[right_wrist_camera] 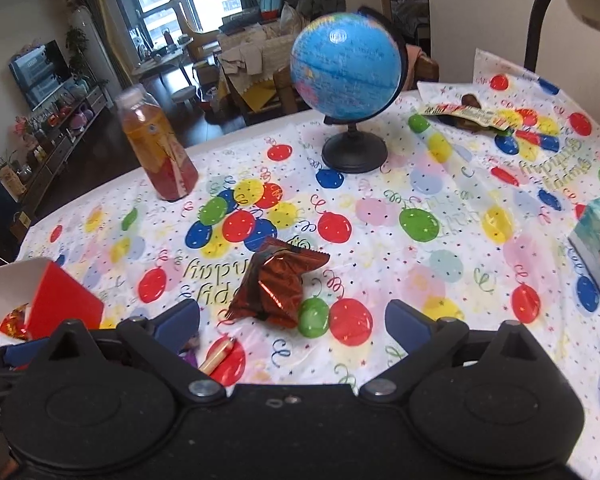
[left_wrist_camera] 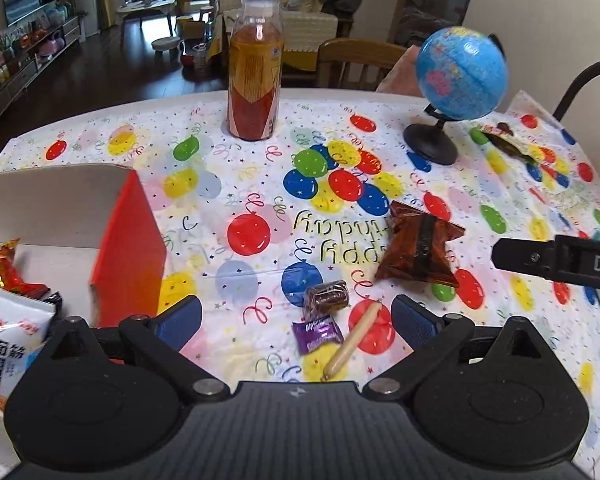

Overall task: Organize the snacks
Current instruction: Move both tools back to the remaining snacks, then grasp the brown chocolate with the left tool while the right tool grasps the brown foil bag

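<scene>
Left wrist view: left gripper [left_wrist_camera: 296, 322] spread wide, empty, above a purple candy wrapper [left_wrist_camera: 317, 332], brown wrapped candy [left_wrist_camera: 326, 299] and thin tan sausage stick [left_wrist_camera: 353, 340]; red-sided open cardboard box [left_wrist_camera: 128, 248] at left holds packets. Right wrist view: right gripper [right_wrist_camera: 292, 326] spread, empty, shiny red-brown foil snack packet [right_wrist_camera: 274, 286] on the balloon tablecloth [right_wrist_camera: 440, 240] between its fingers.

Both wrist views look forward and down over the table from close above, left camera beside the right; both share the red foil packet [left_wrist_camera: 418, 246] [right_wrist_camera: 276, 286] and globe [left_wrist_camera: 462, 72] [right_wrist_camera: 346, 66]
</scene>
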Motion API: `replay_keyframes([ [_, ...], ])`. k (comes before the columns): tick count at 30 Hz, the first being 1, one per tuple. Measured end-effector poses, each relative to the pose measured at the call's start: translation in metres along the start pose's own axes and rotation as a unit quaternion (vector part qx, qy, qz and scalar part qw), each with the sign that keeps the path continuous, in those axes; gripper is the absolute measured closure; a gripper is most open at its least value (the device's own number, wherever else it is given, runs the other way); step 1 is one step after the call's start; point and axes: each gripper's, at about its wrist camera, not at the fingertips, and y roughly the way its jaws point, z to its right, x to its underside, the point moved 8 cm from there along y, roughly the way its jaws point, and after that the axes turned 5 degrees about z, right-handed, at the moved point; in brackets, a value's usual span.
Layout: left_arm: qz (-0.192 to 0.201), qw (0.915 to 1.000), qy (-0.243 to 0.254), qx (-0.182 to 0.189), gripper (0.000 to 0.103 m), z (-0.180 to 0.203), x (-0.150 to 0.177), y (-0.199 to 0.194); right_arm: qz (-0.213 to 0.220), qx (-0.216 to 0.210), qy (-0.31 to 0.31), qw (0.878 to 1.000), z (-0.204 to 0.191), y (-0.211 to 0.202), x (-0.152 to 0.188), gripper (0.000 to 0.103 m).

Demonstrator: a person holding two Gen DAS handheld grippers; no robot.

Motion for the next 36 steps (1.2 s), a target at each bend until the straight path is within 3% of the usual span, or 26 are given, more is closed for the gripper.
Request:
replay_keyframes([
  [16, -0.057, 0.9981, -0.006, -0.022, 0.003, 0.012, 0.004, 0.074, -0.074, -0.016, 0.058, 0.995, -0.001, 0.092, -0.001, 0.019],
  [19, -0.07, 0.9974, -0.01, -0.012, 0.017, 0.017, 0.006, 0.082, -0.084, -0.019, 0.059, 0.995, -0.004, 0.101, 0.001, 0.021],
  [21, -0.08, 0.9967, -0.011, -0.008, 0.033, 0.018, 0.008, 0.087, -0.088, -0.02, 0.057, 0.994, -0.006, 0.106, 0.003, 0.024],
  [27, -0.089, 0.9959, -0.015, 0.004, 0.056, 0.019, 0.011, 0.093, -0.097, -0.028, 0.065, 0.993, -0.006, 0.111, 0.007, 0.034],
  [29, -0.092, 0.9956, -0.017, 0.006, 0.062, 0.019, 0.01, 0.094, -0.097, -0.037, 0.07, 0.992, -0.007, 0.111, 0.008, 0.046],
  [36, -0.094, 0.9952, -0.027, 0.008, 0.07, 0.015, 0.008, 0.094, -0.085, -0.043, 0.074, 0.993, -0.006, 0.104, 0.007, 0.056],
])
